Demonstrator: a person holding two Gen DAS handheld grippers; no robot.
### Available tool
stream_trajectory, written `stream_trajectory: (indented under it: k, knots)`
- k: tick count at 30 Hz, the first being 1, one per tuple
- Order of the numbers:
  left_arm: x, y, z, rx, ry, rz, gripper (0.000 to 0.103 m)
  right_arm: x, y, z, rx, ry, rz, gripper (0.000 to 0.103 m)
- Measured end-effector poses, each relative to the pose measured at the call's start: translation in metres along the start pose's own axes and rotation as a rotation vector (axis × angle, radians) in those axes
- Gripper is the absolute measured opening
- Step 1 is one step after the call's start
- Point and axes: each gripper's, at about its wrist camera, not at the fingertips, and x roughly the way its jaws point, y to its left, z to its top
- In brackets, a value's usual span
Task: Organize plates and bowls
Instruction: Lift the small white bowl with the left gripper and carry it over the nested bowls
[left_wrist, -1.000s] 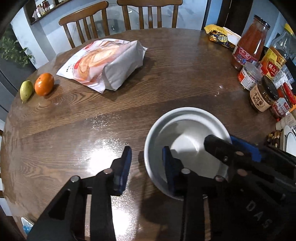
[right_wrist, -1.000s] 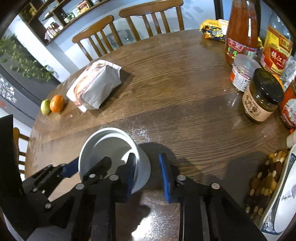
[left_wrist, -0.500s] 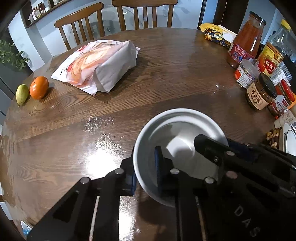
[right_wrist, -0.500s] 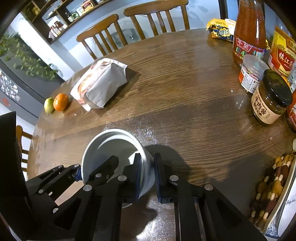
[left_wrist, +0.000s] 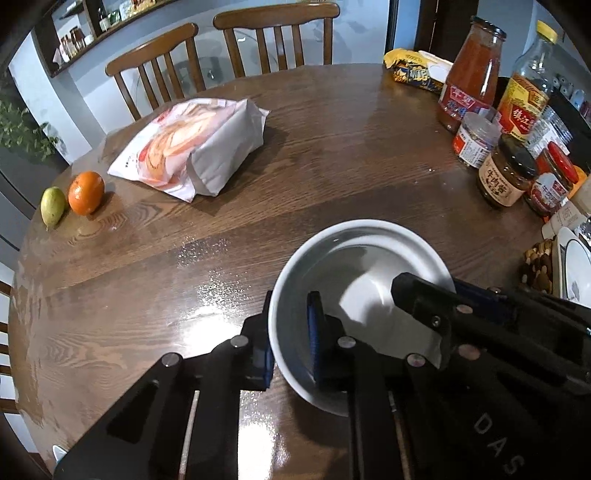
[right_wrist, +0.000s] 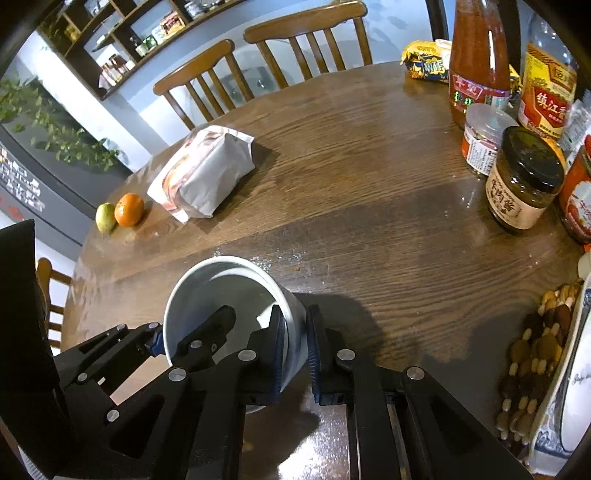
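Note:
A white bowl (left_wrist: 364, 266) is held between both grippers over the near part of the round wooden table (left_wrist: 332, 155). My left gripper (left_wrist: 290, 338) is shut on its left rim, one blue pad inside, one outside. My right gripper (right_wrist: 295, 350) is shut on its right rim in the same way; the bowl (right_wrist: 221, 280) shows there too. A blue-patterned white plate (right_wrist: 569, 406) lies at the right table edge, and shows in the left wrist view (left_wrist: 576, 266).
A bread bag (left_wrist: 192, 147), an orange (left_wrist: 85, 192) and a green fruit (left_wrist: 51, 206) lie at the left. Jars and bottles (left_wrist: 506, 173) crowd the right side, with nuts (right_wrist: 532, 354) by the plate. Two chairs (left_wrist: 221, 62) stand behind.
Both grippers have closed onto the bowl's rim from open. The view has risen a little and the bowl looks lifted and slightly shifted.

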Motion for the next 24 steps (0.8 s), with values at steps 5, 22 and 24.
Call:
stream_trajectory:
  k: [5,22,24]
  knots:
    - [-0.018,0.001,-0.005,0.017,-0.042,0.006,0.013,-0.017,0.002,-0.008,0.005,-0.032,0.015,0.014]
    - [-0.088,0.006,-0.054,0.024,-0.137,0.013,0.013,-0.08,0.028,-0.054,-0.018,-0.106,0.068,0.014]
    - [-0.095,0.009,-0.061,0.02,-0.146,0.017,0.013,-0.086,0.034,-0.06,-0.025,-0.108,0.075,0.014]
